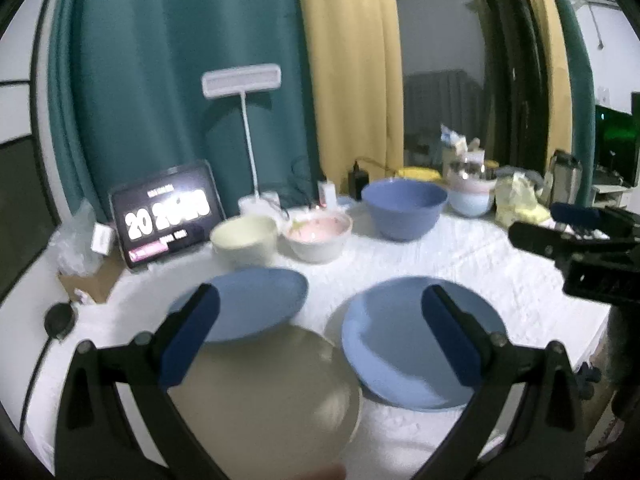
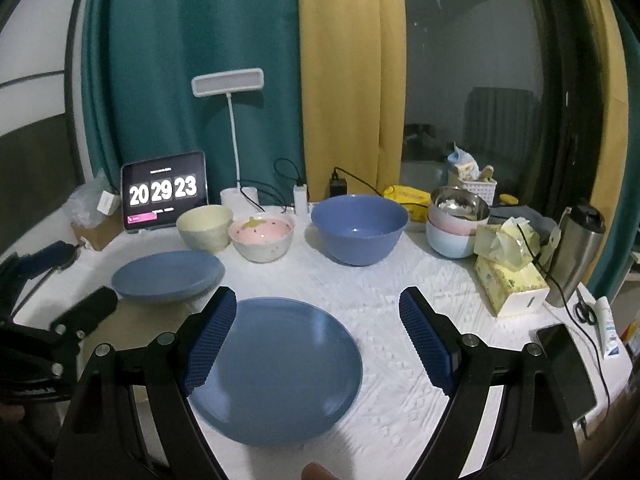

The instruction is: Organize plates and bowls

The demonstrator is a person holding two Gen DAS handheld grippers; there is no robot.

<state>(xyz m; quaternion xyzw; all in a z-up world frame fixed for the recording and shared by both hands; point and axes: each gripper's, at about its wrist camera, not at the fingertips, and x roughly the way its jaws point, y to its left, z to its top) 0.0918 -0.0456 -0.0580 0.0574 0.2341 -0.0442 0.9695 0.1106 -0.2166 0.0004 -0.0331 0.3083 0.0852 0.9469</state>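
Note:
On the white cloth lie a beige plate [image 1: 276, 384], a blue plate [image 1: 248, 304] behind it, partly under its rim, and a second blue plate [image 1: 404, 344] to the right, also in the right wrist view [image 2: 280, 364]. At the back stand a cream bowl [image 1: 244, 238], a pink-lined bowl [image 1: 318, 236], a big blue bowl [image 1: 404, 208] and stacked pastel bowls [image 1: 470, 196]. My left gripper [image 1: 320, 332] is open above the beige plate. My right gripper [image 2: 316, 336] is open over the right blue plate's right edge.
A tablet clock [image 2: 164, 196] and a desk lamp [image 2: 228, 80] stand at the back left. A tissue box [image 2: 508, 280], a steel flask [image 2: 576, 252], a phone [image 2: 568, 364] and scissors [image 2: 584, 310] crowd the right edge. Cables run along the back.

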